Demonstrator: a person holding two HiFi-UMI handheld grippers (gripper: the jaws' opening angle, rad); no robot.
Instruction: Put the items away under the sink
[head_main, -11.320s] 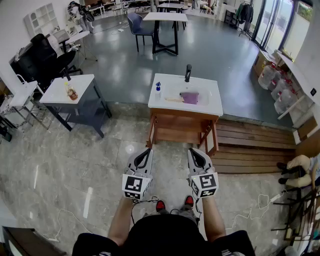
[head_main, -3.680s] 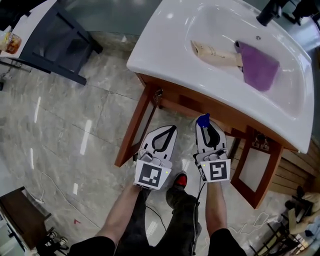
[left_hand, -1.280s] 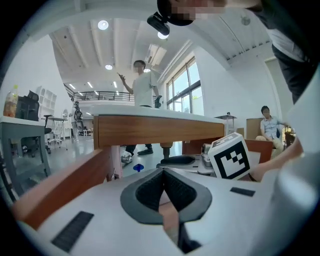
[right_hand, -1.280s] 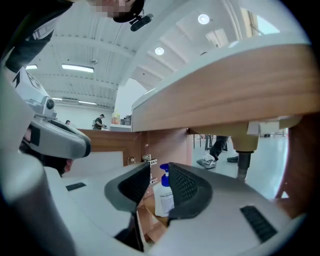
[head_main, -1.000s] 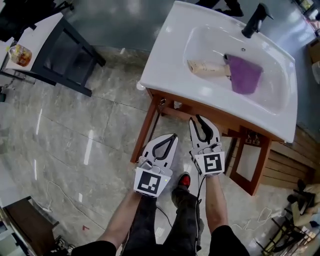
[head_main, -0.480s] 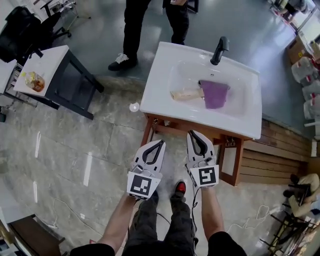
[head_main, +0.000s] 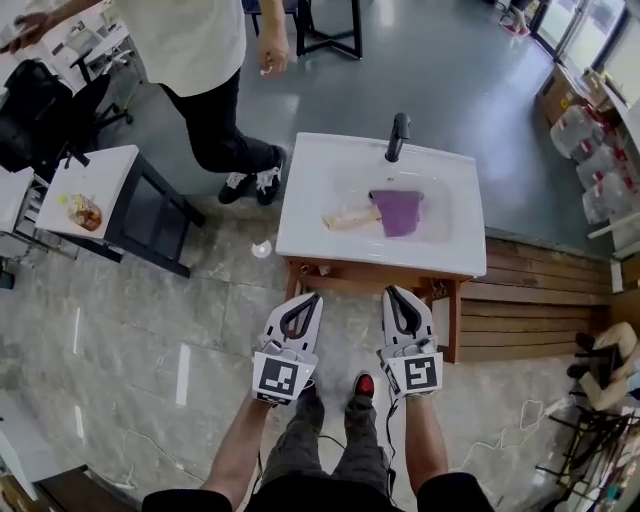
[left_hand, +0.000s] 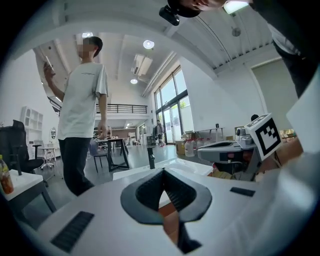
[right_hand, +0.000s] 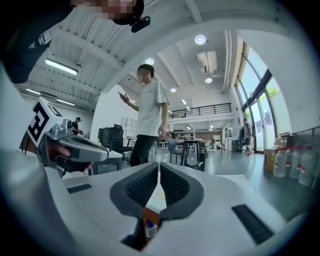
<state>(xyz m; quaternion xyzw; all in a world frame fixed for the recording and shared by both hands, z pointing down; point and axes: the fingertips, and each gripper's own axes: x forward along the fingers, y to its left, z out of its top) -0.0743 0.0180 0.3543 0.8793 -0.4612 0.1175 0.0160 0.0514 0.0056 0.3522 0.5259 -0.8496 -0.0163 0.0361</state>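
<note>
A: What are the two tools doing?
B: The left tool (head_main: 312, 298) and the right tool (head_main: 393, 291) are hovering closed, gripping nothing, before the white ceramic sink (head_main: 300, 228).
A: And the items?
B: The purple cloth (head_main: 398, 211) and beige tube (head_main: 348, 218) are lying inside it, touching.

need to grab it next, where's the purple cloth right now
In the head view the purple cloth lies in the basin of the white sink, right of centre, just below the black faucet and right beside the beige tube.
</note>
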